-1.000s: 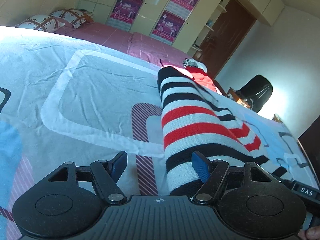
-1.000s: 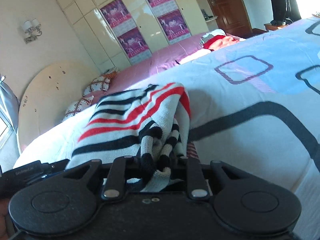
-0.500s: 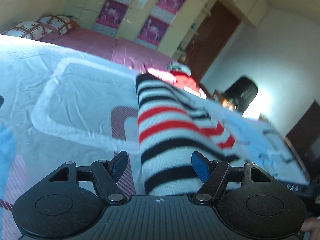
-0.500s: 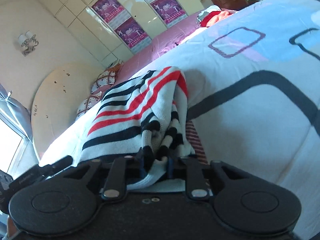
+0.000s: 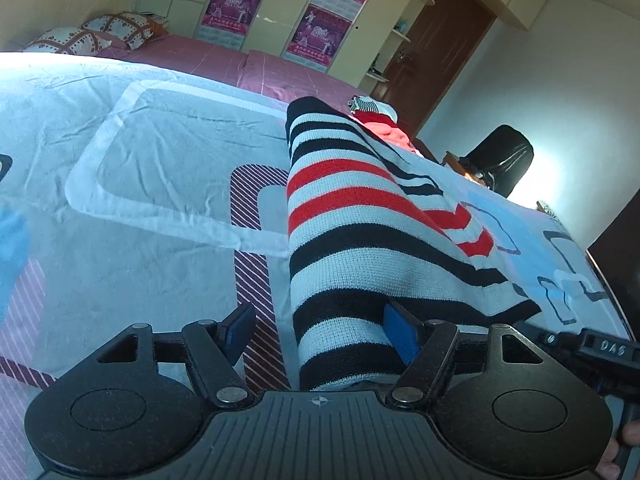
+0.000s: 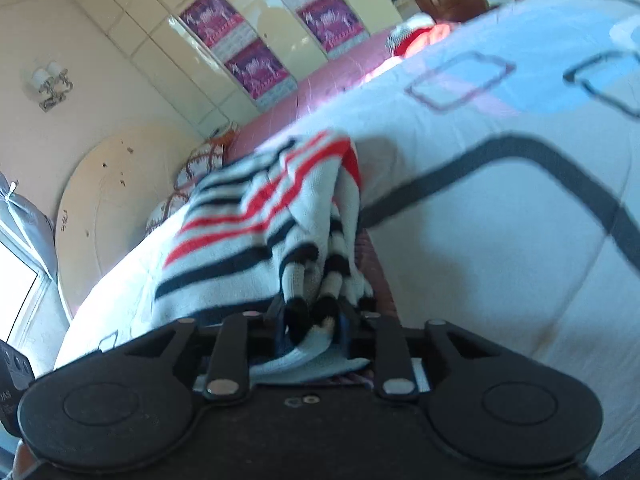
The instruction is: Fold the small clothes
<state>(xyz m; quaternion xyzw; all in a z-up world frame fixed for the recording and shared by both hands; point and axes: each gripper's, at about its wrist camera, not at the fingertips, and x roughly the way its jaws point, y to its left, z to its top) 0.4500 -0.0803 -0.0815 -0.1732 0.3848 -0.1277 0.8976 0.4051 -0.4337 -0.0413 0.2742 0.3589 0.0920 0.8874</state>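
A knit sweater with white, black and red stripes lies folded on the patterned bedspread. My left gripper is open, its blue pads either side of the sweater's near edge, the right pad against the knit. In the right wrist view my right gripper is shut on a bunched edge of the sweater, which drapes away from the fingers over the bed.
A small pile of red and striped clothes lies at the far edge of the bed. Pillows sit at the head. A black chair stands beyond the bed near a brown door. A wardrobe with posters lines the back wall.
My right gripper has pulled back along the bed with the sweater edge, so the sweater looks farther and stretched. My left gripper has stayed open at the sweater's near edge, shifting slightly.
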